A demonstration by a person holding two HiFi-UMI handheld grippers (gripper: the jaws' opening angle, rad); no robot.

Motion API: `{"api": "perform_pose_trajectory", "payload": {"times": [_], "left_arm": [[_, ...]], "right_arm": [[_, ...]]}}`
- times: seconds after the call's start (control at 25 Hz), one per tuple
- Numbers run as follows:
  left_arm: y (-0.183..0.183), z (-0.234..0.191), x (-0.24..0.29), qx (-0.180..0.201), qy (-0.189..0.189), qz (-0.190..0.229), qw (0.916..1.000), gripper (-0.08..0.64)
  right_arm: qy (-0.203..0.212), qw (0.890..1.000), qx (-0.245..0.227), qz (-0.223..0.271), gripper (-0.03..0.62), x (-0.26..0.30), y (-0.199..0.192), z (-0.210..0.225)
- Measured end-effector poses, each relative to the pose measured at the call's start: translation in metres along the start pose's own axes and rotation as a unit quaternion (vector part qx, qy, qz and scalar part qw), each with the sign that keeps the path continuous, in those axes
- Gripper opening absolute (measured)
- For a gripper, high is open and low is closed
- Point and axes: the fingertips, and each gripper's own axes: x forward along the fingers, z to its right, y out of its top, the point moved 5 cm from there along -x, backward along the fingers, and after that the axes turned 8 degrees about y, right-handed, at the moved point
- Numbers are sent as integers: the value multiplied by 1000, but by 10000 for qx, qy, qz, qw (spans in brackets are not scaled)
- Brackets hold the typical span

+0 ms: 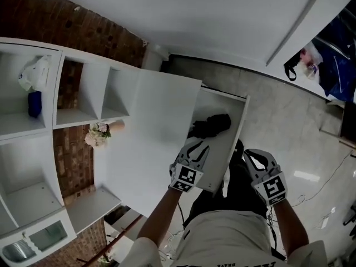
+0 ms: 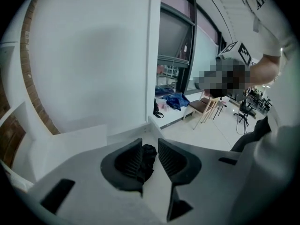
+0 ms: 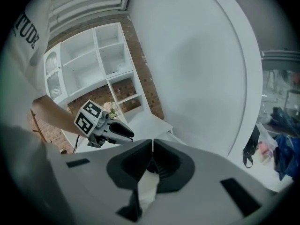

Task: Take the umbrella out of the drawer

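Note:
The black folded umbrella (image 1: 210,125) lies in the open white drawer (image 1: 240,121), towards its far end. My left gripper (image 1: 196,147) hangs over the drawer just short of the umbrella. In the left gripper view its jaws stand slightly apart, and the umbrella (image 2: 149,154) shows in the gap beyond the left gripper (image 2: 150,145), not pressed by the pads. My right gripper (image 1: 257,156) is outside the drawer, to the right of its side wall, above the floor. Seen in its own view, the right gripper (image 3: 152,142) is shut with nothing held.
The drawer sticks out from under a broad white cabinet top (image 1: 150,138). White open shelves (image 1: 33,121) stand at the left, with a flower bunch (image 1: 99,133) beside them. A black bag (image 1: 290,70) and blue cloth (image 1: 339,65) lie on the tiled floor beyond.

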Motion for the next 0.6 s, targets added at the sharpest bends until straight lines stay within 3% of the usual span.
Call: {"api": "perform_pose_trajectory", "payload": {"times": [0.28, 0.6], "left_arm": [[-41, 5, 70, 187, -307, -749, 9965, 136], [-72, 2, 128, 403, -404, -1455, 9877, 160]], "right_arm": [[19, 9992, 406, -58, 32, 10, -28, 27], [102, 9949, 1002, -25, 32, 26, -51, 45]]}}
